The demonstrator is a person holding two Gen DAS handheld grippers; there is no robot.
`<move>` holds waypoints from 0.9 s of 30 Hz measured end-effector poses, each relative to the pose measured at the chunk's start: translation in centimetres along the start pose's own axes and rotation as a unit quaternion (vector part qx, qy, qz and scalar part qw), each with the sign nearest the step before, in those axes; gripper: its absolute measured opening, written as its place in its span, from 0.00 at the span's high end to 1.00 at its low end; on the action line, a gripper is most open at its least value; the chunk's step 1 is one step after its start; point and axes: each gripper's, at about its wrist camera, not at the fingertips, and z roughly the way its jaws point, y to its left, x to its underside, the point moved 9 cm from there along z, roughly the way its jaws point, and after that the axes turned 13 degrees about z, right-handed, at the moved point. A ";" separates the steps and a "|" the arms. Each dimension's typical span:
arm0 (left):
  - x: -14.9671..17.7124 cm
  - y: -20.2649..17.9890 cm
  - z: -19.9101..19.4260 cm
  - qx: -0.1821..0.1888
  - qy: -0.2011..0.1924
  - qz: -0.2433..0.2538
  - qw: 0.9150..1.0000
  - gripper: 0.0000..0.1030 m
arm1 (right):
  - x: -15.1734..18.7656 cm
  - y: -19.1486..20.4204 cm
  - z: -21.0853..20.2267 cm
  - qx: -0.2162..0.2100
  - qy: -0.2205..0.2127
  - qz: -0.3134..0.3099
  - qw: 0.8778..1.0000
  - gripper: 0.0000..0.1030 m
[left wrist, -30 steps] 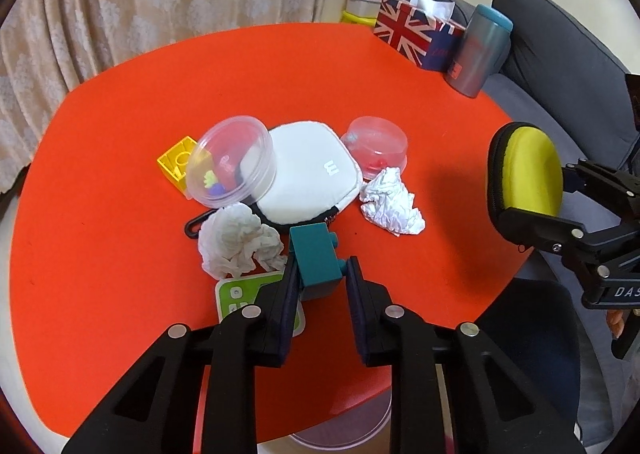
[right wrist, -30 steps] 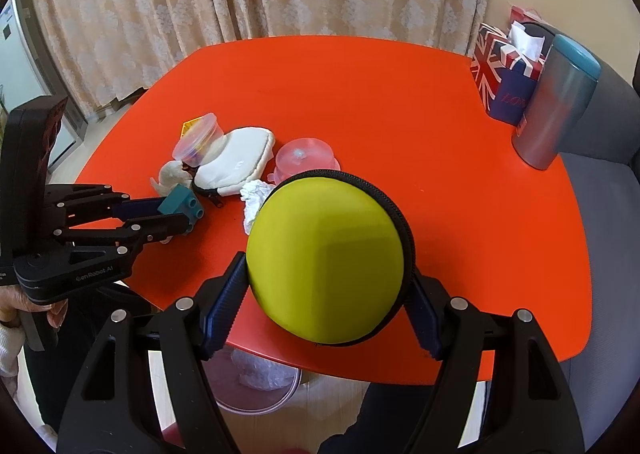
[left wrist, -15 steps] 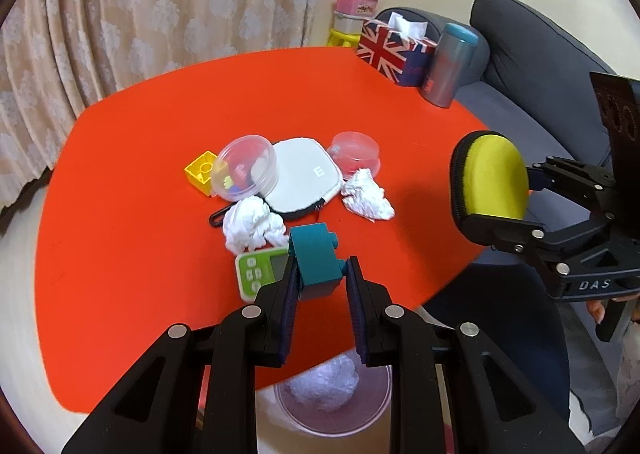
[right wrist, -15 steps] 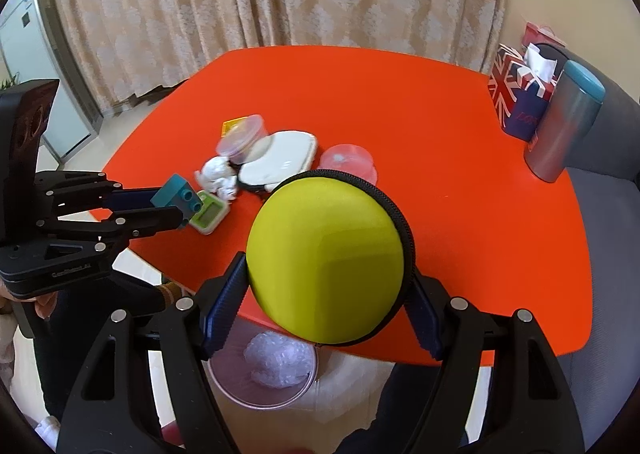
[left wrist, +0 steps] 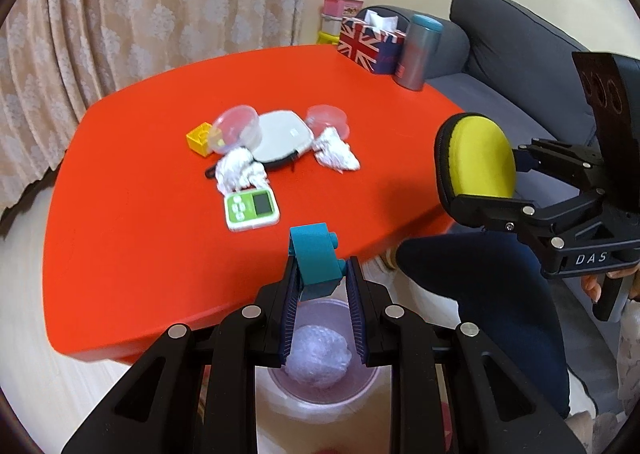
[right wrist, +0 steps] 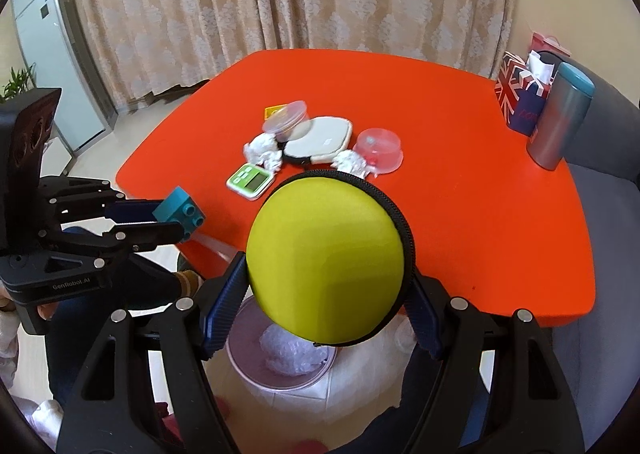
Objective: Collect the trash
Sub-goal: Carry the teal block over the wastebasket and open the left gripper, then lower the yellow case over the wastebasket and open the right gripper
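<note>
Black hand-held gripper (left wrist: 322, 286) with silver screws, blue ribbed pads.

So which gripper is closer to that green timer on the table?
Left. The left gripper, holding a teal block, hangs just off the table edge near the timer; the right gripper, holding a yellow case, is farther out.

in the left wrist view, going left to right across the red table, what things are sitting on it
Yellow block → green timer → white pouch → pink-lidded container → Union Jack tissue box → grey tumbler.
</note>
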 end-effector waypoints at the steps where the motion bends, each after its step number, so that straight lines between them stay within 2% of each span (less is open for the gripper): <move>1: 0.4 -0.4 -0.1 0.003 0.002 0.002 1.000 0.77 | 0.2 0.1 -0.1 0.000 0.000 -0.001 1.000 0.30; 11: 3.3 -2.4 0.6 0.022 0.018 0.008 1.000 0.77 | 2.7 1.4 -1.0 -0.012 -0.002 -0.010 1.000 0.30; 13: 3.4 -2.6 0.6 0.022 0.015 0.009 1.000 0.74 | 3.1 1.5 -1.1 -0.014 -0.001 -0.010 1.000 0.30; 14: 3.4 -2.7 0.7 0.022 0.014 0.010 1.000 0.63 | 3.2 1.6 -1.2 -0.014 -0.001 -0.009 1.000 0.30; 15: 3.4 -2.6 0.7 0.019 0.013 0.010 1.000 0.41 | 3.2 1.6 -1.2 -0.014 -0.001 -0.009 1.000 0.30; 17: 3.1 -2.1 0.4 0.007 -0.004 0.001 1.000 0.12 | 3.3 1.7 -1.1 -0.015 -0.001 -0.008 1.000 0.30; 18: 2.9 -1.7 0.1 -0.003 -0.015 -0.005 1.000 0.11 | 3.3 1.6 -1.0 -0.015 0.000 -0.008 1.000 0.30; 21: 2.9 -0.9 0.1 -0.010 -0.010 -0.016 1.000 0.07 | 3.4 1.7 -0.9 -0.015 0.001 -0.008 1.000 0.30; 27: 3.5 0.4 -0.6 -0.023 -0.012 -0.032 0.999 0.07 | 3.9 2.1 -0.2 -0.018 0.005 -0.010 1.000 0.30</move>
